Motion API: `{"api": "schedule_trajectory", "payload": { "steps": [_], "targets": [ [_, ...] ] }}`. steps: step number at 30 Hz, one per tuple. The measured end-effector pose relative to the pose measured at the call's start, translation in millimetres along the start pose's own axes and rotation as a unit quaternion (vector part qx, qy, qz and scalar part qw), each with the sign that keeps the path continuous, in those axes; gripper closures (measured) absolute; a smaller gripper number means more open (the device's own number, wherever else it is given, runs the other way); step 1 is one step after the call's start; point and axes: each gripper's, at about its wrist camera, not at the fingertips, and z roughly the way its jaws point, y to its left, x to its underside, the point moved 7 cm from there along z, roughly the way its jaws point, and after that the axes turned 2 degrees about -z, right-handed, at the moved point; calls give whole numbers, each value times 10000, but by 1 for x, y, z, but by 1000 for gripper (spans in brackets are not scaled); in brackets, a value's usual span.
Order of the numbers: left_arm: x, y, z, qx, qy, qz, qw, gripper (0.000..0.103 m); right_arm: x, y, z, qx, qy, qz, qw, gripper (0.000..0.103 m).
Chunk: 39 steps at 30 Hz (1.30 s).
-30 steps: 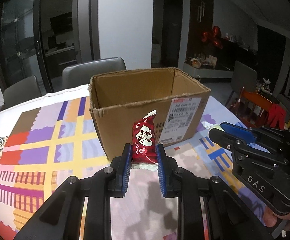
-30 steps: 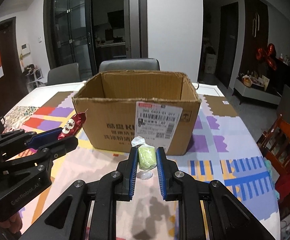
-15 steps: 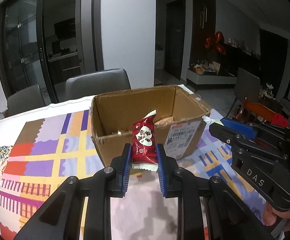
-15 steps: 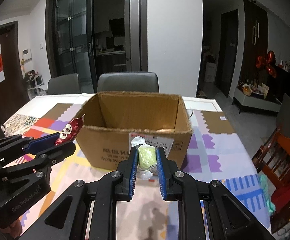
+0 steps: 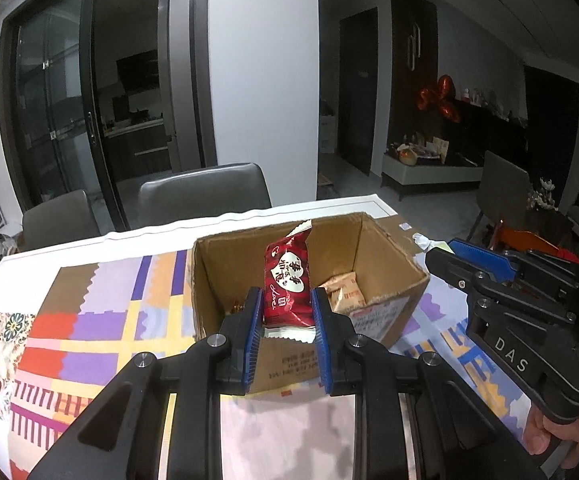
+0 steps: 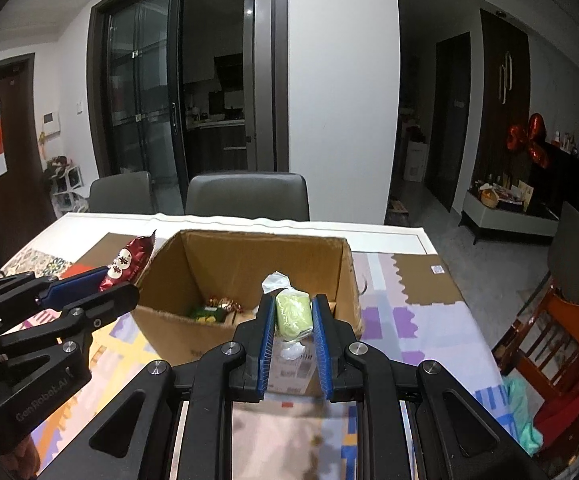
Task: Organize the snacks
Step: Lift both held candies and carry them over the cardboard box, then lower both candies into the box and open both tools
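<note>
An open cardboard box (image 5: 385,264) (image 6: 177,328) stands on the patterned tablecloth, with a few wrapped snacks (image 6: 215,310) (image 5: 343,294) lying on its floor. My left gripper (image 5: 283,306) is shut on a red snack packet (image 5: 287,280), held upright over the box's near edge. The same packet (image 6: 129,262) shows in the right wrist view, left of the box. My right gripper (image 6: 292,314) is shut on a pale green wrapped candy (image 6: 292,312), above the box's near right corner. In the left wrist view the right gripper's body (image 5: 521,312) reaches in from the right.
Two grey chairs (image 6: 247,196) (image 6: 119,192) stand at the table's far side. A wooden chair (image 6: 557,332) with red cloth sits at the right. The patterned tablecloth (image 5: 89,320) covers the table (image 6: 409,236) around the box. A hand (image 5: 549,440) grips the right tool.
Both grippers have risen and moved forward with their snacks; the box's side filled the views before, and now its open top and contents show below them.
</note>
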Motion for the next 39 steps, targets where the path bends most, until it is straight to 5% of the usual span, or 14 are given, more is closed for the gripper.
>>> {"api": "schedule_trajectory", "payload": {
  "steps": [39],
  "targets": [
    [-20, 32, 71, -663, 126, -513, 9964, 78, -30, -4, 79, 57, 141, 100, 9998, 83]
  ]
}}
